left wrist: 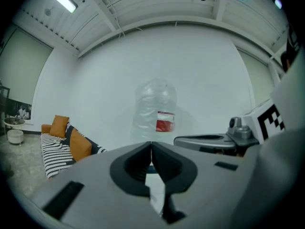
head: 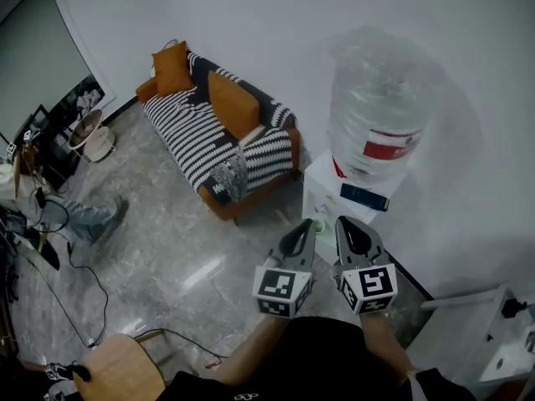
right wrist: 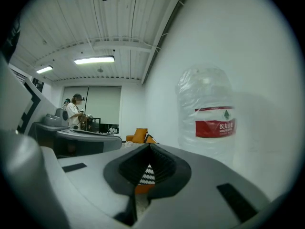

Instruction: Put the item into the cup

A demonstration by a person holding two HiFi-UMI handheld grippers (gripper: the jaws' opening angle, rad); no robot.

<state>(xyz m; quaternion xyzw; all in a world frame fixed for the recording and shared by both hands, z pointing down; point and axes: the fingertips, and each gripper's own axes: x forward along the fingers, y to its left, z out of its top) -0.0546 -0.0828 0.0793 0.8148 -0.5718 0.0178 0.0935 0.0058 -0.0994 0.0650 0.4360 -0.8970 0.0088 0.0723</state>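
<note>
Side by side, jaws together on nothing: left claw (head: pixel 303 229), right claw (head: pixel 351 226) (just near of water dispenser (head: pixel 322 187), bottle (head: pixel 380 98) on top); striped sofa (head: pixel 221 136) far left.

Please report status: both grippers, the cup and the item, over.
Left gripper shut, empty; right gripper shut, empty. Cup and item not made out. Water dispenser with bottle straight ahead.

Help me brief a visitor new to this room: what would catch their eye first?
A big clear water bottle with a red label tops a white dispenser, right of centre. Left of it stands a striped sofa with orange cushions. Nearest the camera, the left gripper and right gripper sit side by side, both shut, empty.
</note>
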